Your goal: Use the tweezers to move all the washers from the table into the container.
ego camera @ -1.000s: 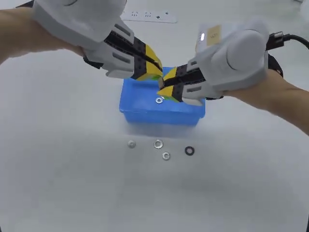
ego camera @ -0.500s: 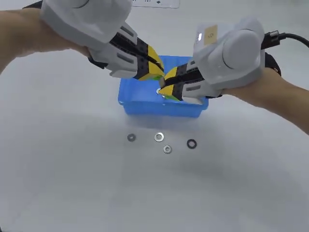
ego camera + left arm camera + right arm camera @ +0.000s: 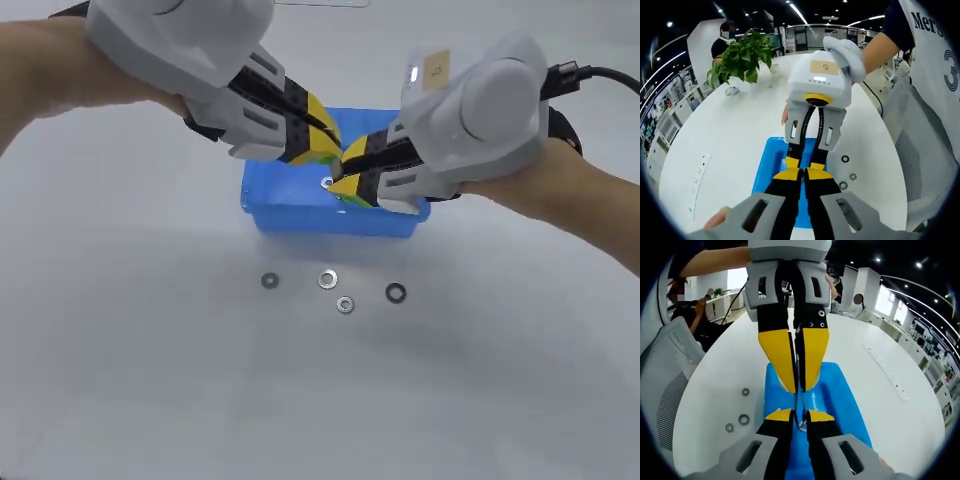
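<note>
**A:** Both claws sit over the blue container (image 3: 300, 218), tips nose to nose above its open top

**B:** The right claw (image 3: 343, 184) has its jaws pressed tight on the tweezers (image 3: 800, 407). The left claw (image 3: 322, 143) comes in from the opposite side, its yellow pads pinched on the same thin metal strip

**A:** And look at the tip of the tweezers: there's the carried washer (image 3: 327, 183), a small silver ring over the inside of the container. I can't tell whether it touches the bottom

**B:** Now the white desk (image 3: 150, 380). 4 washers lie in a loose row just in front of the container's near wall

**A:** Leftmost washer (image 3: 270, 281) is grey, the middle washer (image 3: 328, 279) is bright silver, and the low washer (image 3: 345, 305) lies a touch nearer to us

**B:** And the dark washer (image 3: 396, 292) closes the row on the right, all 4 apart from each other and flat on the desk
</note>
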Demonstrator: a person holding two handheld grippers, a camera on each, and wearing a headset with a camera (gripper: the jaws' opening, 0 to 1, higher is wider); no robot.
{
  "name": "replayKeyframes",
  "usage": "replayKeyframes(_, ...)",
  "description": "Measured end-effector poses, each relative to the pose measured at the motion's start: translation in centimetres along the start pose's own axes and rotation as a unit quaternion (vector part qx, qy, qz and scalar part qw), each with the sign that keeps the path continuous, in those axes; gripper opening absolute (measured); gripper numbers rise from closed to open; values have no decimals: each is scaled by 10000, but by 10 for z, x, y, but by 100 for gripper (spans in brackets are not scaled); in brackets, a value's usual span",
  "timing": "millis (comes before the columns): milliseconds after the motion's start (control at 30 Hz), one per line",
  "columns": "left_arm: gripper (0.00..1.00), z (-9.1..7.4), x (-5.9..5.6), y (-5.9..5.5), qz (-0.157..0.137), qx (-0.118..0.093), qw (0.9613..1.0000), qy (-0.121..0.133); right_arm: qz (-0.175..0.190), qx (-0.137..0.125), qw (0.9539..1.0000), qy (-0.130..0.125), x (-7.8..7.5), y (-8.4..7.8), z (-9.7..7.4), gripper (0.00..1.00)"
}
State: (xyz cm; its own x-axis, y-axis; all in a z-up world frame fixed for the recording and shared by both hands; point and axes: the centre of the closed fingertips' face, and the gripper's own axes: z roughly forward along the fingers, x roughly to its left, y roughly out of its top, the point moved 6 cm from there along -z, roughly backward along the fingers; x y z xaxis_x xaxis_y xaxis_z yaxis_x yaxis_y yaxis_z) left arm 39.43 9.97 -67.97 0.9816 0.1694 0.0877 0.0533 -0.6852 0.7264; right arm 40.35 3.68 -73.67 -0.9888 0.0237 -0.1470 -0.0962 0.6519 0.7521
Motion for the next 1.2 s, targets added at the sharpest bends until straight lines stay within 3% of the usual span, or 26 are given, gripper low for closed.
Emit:
replayKeyframes(233,6,-7,-3,9,117,-42,9999,36,-5,-48,10000,-5,2,7,-10,12)
replayKeyframes(533,6,-25,-13,30,440,-51,9990,87,-2,-263,9996,-68,7,22,-29,12)
replayKeyframes(867,6,-43,-44,46,620,-69,9980,98,-198,-366,9991,46,33,37,-53,11)
replayKeyframes(1200,6,-45,-69,47,623,-96,9980,56,-376,-267,9988,185,58,39,-61,11)
